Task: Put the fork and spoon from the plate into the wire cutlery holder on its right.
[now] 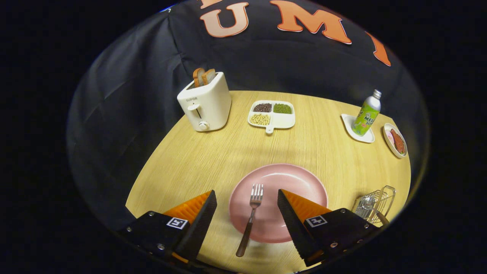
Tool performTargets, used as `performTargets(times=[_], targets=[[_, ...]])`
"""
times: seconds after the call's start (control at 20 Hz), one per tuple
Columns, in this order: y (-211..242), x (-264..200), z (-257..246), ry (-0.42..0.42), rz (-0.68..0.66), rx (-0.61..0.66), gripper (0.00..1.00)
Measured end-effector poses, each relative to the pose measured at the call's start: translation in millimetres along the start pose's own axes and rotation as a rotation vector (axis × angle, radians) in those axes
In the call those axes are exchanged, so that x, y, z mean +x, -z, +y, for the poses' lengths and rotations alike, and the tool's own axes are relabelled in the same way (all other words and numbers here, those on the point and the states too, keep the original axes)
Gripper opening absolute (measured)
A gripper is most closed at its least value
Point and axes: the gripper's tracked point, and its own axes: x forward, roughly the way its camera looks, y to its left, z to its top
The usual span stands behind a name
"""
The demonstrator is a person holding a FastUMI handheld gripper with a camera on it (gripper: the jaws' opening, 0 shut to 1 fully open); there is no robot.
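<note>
Tool [247,199] wide open, holding nothing; fingers straddle the near half of the pink plate [293,179], above it

One fork [251,217] lies between the fingers, tines pointing far, handle running near and overhanging the plate's near rim onto the desk [190,160]. Clear gap on both sides of the fork to each finger

Wire cutlery holder [374,205] sits right of the plate, close to the desk's right edge, apart from the plate rim. Something with a dark handle is in it, can't tell what

Middle of the desk is bare wood between the plate and the far row

Far row, one of each:
- toaster [205,104] far left at the desk edge, 2 bread slices [203,76] up in the slots, brand mark on its side too small to read surely
- divided dish [272,114], 4 compartments, 3 filled with beans/grains
- green bottle [366,116] upright on a white coaster [354,127], far right; label only partly legible
- small dish of food [395,140] at the right edge, just right of the coaster
</note>
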Motion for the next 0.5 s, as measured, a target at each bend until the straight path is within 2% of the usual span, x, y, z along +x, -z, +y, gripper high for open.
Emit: performTargets(times=[0.2,0.3,0.5], targets=[[24,12,-2,0.024,0.113,-0.009,0.95],[38,20,-10,0.067,0.185,0.001,0.92],[61,21,-26,0.107,0.287,0.001,0.77]])
